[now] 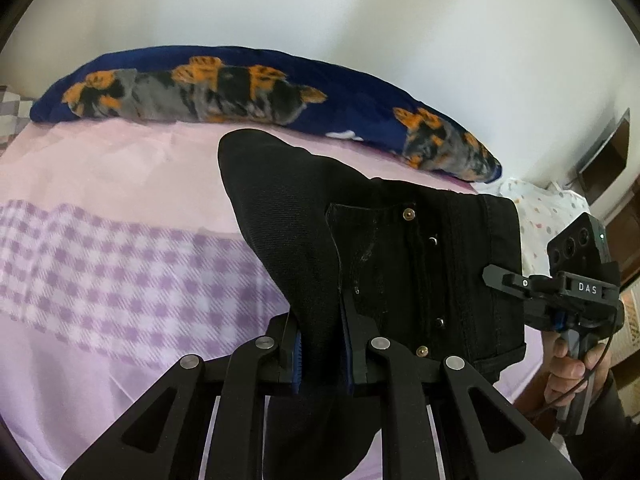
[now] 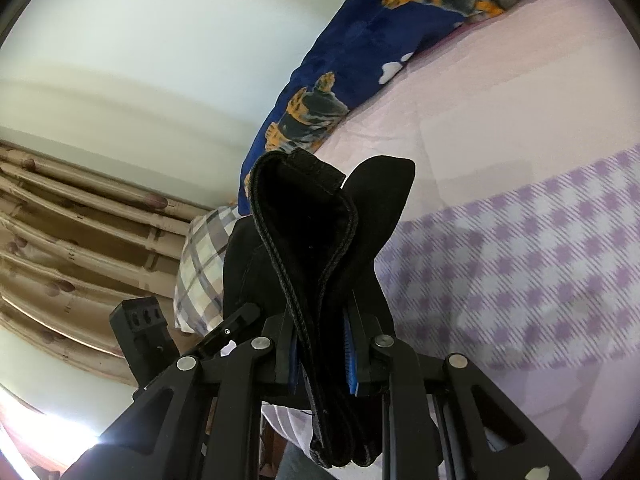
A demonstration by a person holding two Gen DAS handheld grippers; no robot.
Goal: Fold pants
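— Where do we have the black pants [image 1: 384,248]?
— Raised above the bed [image 1: 120,240], between both sets of jaws: our left gripper [image 1: 322,354] clamps a fabric fold, our right gripper [image 2: 322,354] pinches the bunched waistband.

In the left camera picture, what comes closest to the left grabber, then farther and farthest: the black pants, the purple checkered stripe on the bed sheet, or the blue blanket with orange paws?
1. Black pants: clamped in the left gripper.
2. Purple checkered stripe: on the sheet, to the left.
3. Blue blanket with orange paws: along the bed's far edge.
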